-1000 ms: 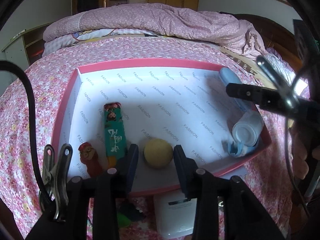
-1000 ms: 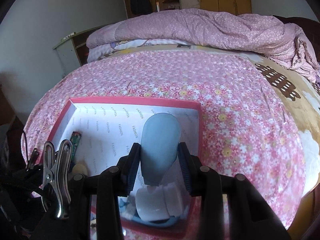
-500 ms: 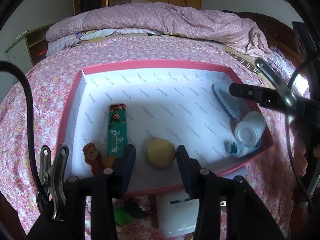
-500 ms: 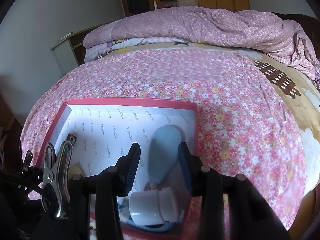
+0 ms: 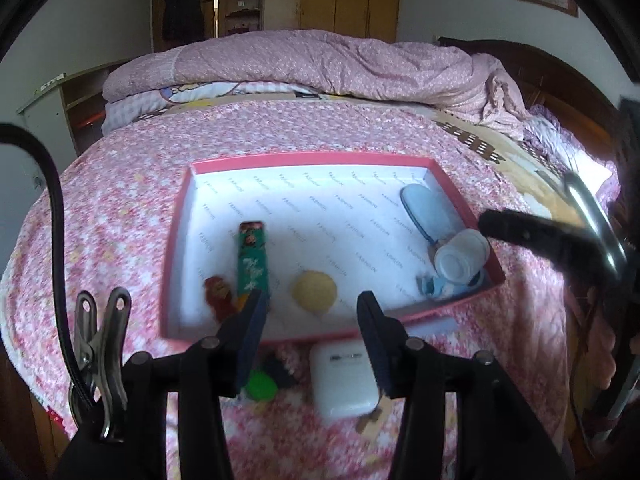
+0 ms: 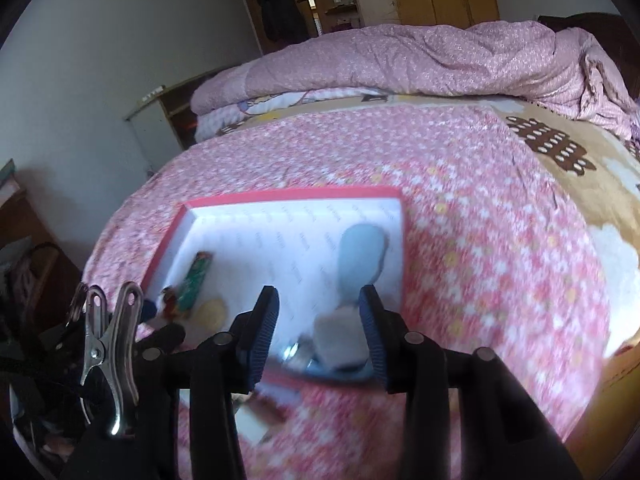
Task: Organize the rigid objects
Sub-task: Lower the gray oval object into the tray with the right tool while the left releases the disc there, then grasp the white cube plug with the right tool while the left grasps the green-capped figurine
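Both the left claw (image 5: 310, 328) and right claw (image 6: 318, 330) gape wide, empty. The pink box (image 5: 176, 240) holds five items; a white case (image 5: 344, 380) and green toy (image 5: 261, 387) wait on the bed at 6 o'clock.

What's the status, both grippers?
Left hand-held gripper open, empty. Right hand-held gripper open, empty. Blue bottle lying in box. Nothing blocking.

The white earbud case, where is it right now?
In the left wrist view, the white earbud case lies on the floral bedspread just outside the pink box's near wall, right of a green object.
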{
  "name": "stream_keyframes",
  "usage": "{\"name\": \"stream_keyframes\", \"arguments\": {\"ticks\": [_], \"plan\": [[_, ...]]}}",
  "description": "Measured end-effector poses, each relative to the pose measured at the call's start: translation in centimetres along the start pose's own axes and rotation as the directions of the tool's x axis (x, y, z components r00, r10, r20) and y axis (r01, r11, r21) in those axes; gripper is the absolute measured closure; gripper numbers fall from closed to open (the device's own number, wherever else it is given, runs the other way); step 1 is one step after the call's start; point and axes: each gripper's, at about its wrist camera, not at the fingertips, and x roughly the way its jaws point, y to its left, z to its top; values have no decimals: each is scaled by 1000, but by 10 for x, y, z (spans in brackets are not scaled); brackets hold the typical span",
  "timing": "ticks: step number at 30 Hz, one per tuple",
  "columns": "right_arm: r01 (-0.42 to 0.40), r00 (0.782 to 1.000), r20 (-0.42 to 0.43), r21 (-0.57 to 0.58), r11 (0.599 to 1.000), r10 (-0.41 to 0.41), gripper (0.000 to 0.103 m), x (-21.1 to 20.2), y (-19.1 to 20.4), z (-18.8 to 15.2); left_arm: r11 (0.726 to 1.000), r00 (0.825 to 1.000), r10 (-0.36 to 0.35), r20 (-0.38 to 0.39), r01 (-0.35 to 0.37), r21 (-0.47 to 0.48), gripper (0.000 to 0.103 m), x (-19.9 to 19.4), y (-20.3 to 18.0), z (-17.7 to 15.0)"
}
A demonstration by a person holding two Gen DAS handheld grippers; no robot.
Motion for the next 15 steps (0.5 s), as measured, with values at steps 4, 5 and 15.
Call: {"name": "stream_keyframes", "arguments": {"ticks": [4,5,15], "plan": [[-16,1000,-15,-22,1000,16,56,-13,8,-24,999,1000,28,1,-28,-15,53,-13,14,-16],[-21,1000,-21,-26,999,20,56,-15,9,-29,999,999,36,-4,-36,-27,53,-14,19,-20],[-91,983,-169,-123,988,69,56,-1,33,-74,994,997,42,-69,-48,-101,53,-9,49,-48]]}}
